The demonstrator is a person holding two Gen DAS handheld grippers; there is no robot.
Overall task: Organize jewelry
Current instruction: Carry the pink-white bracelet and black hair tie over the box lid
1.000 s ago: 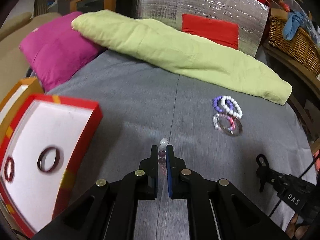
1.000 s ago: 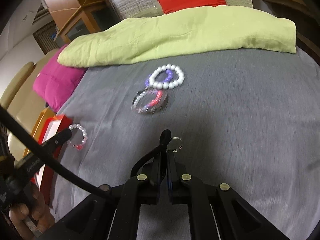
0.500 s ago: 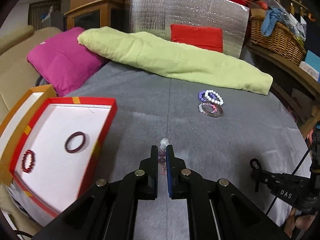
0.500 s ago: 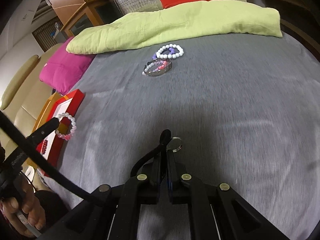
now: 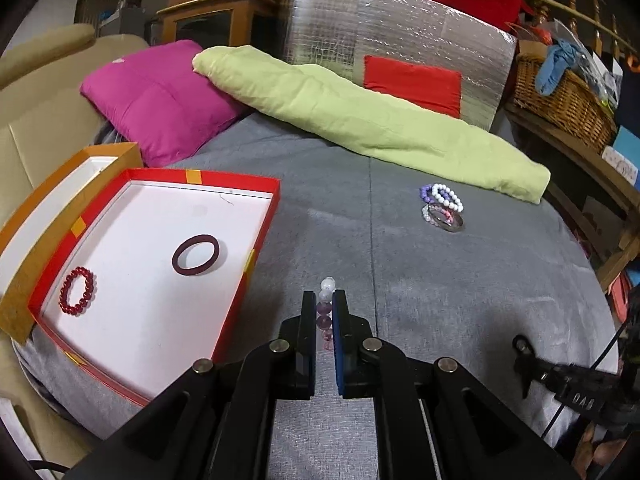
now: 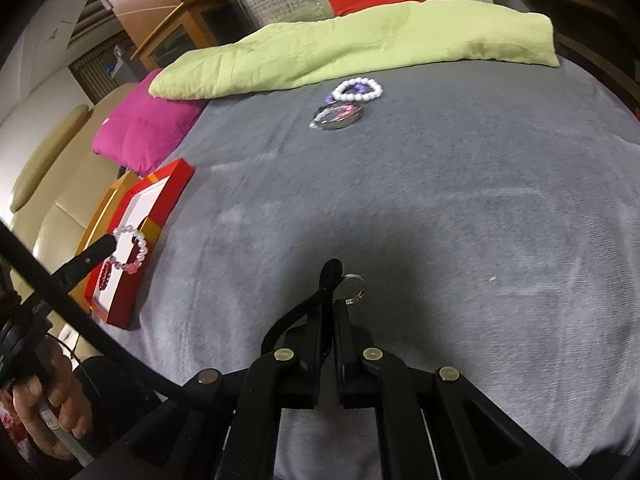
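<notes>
My left gripper (image 5: 324, 300) is shut on a bracelet of clear and pink beads (image 5: 326, 312), held above the grey bed just right of the red box (image 5: 256, 248). The bracelet also shows in the right wrist view (image 6: 134, 250), hanging over the box edge. The box holds a dark maroon bangle (image 5: 196, 255) and a red bead bracelet (image 5: 78, 290). My right gripper (image 6: 331, 280) is shut on a small silver ring (image 6: 352, 286). A white bead bracelet (image 5: 448, 197), a purple one (image 5: 426, 193) and a metal bangle (image 5: 444, 218) lie further back.
An orange box lid (image 5: 60, 200) sits under the red box at the left. A green blanket (image 5: 360, 120) and a magenta cushion (image 5: 160, 96) lie along the back. A wicker basket (image 5: 560, 100) stands at the right. The grey bedspread (image 6: 440, 200) spans the middle.
Both grippers have drawn back from the bracelet pile. My left gripper has moved toward the red box, which now shows more fully. Both grips are unchanged.
</notes>
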